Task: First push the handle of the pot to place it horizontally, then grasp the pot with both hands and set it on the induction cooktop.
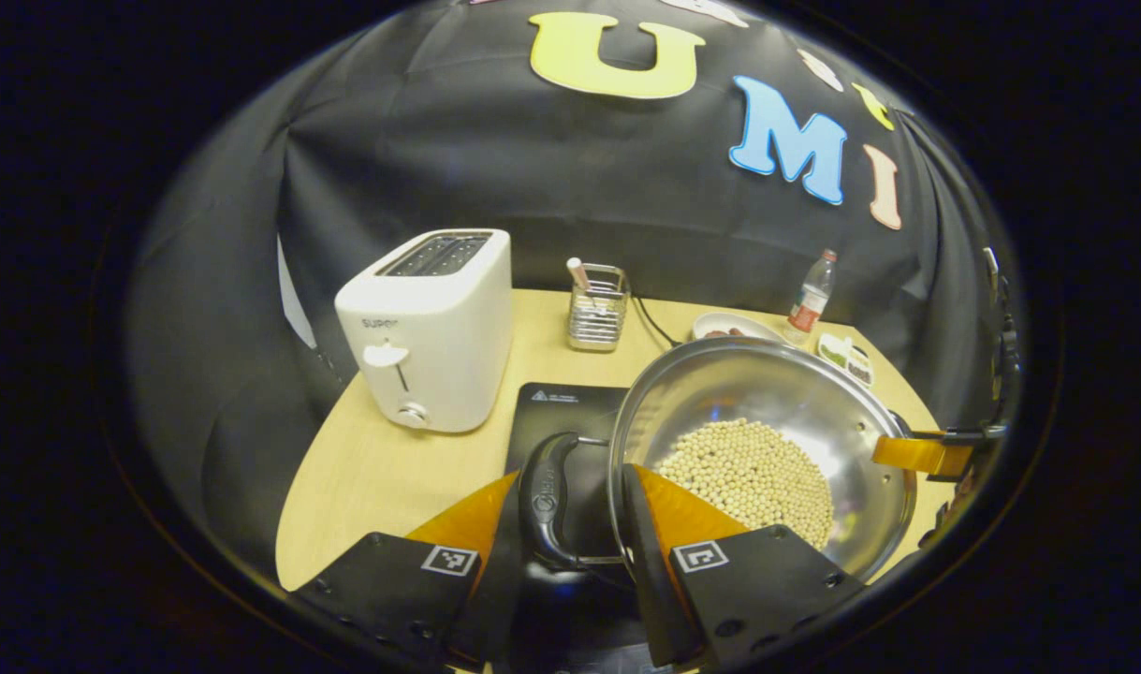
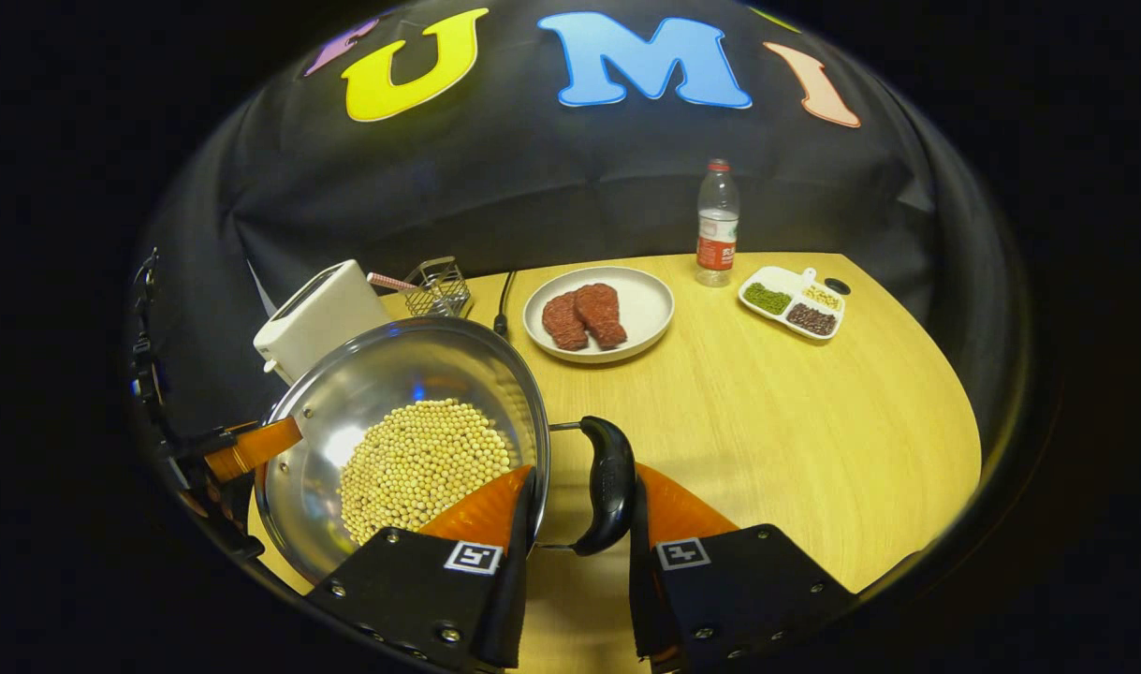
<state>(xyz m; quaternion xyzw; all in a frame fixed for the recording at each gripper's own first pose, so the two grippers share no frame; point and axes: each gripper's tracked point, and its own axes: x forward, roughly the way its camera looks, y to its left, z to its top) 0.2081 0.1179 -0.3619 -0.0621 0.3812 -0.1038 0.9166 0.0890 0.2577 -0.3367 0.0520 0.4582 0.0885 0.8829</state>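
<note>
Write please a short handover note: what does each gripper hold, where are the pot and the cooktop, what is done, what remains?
Left gripper: shut on the round steel pot of pale beans, one finger inside the rim, one outside its black side handle.
Right gripper: shut the same way at the opposite handle.
The pot is partly over the flat black induction cooktop; I cannot tell whether it rests on it.
Done: handles level, both grasps made.
Left: centre the pot on the cooktop, set it down, release.
</note>
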